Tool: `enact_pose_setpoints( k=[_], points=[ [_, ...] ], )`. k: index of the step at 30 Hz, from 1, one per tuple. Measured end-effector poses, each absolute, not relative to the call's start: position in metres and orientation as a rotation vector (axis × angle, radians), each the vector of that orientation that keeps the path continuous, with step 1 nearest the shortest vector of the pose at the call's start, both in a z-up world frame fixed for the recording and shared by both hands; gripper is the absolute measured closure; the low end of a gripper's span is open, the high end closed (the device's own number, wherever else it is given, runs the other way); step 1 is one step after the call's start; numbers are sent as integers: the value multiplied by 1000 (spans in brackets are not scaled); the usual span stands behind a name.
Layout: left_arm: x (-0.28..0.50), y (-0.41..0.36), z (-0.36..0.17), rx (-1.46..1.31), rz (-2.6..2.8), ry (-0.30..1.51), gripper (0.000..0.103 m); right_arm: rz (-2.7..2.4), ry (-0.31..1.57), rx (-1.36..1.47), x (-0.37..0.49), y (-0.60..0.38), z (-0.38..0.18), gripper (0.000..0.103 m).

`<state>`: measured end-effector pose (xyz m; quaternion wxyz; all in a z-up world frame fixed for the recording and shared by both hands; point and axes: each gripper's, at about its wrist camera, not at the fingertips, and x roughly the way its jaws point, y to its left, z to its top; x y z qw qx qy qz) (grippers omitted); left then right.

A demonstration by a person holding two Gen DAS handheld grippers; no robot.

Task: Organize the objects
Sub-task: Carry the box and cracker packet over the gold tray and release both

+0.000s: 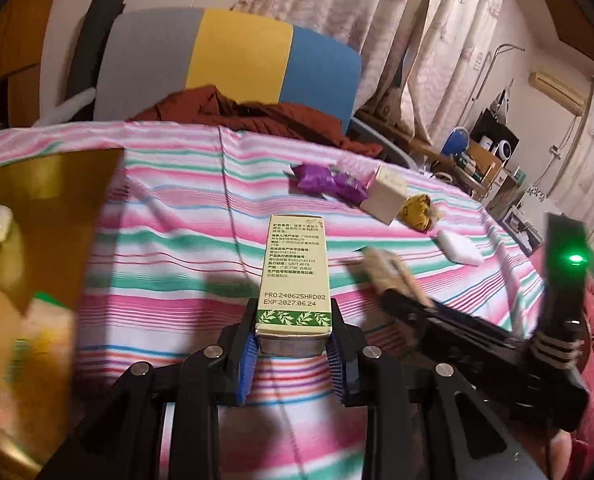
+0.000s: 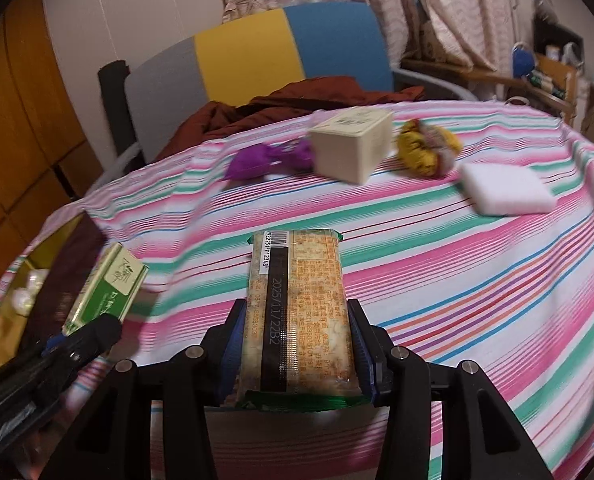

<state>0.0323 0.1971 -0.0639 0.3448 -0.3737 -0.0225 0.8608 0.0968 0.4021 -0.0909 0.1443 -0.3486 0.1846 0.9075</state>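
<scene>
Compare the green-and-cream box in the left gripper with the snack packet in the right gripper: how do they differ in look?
The green-and-cream box is stiff carton with sharp edges; the snack packet is soft clear wrap with crimped green ends. The box bears a green leaf band; the packet shows orange print and a black date strip. Both are clamped lengthwise, the box in the left gripper and the packet in the right gripper.

Left tool [image 1: 293, 336] and right tool [image 2: 297, 356]: black angular linkage arms, silver round screws, blue ribbed pads [image 1: 245, 364]; a green light glows on one.
</scene>
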Motion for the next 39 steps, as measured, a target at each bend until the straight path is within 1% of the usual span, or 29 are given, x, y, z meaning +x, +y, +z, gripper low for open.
enact_pose_setpoints(
  k=[9, 18, 24, 32, 39],
  points=[
    [20, 137, -42, -991, 2292, -151, 73, 2733, 622, -1094, 75, 343, -79, 55],
    [-17, 80, -41, -1077, 2378, -230, 73, 2897, 624, -1117, 47, 283, -45, 55],
    [-45, 59, -47, -1186, 2397, -227, 73, 2981, 573, -1172, 18, 239, -33, 55],
    [-72, 38, -55, -1269, 2435, -250, 73, 2978, 468, -1264, -22, 203, -39, 55],
    [-80, 31, -61, -1313, 2427, -271, 73, 2924, 537, -1282, -52, 204, -47, 52]
  ],
)
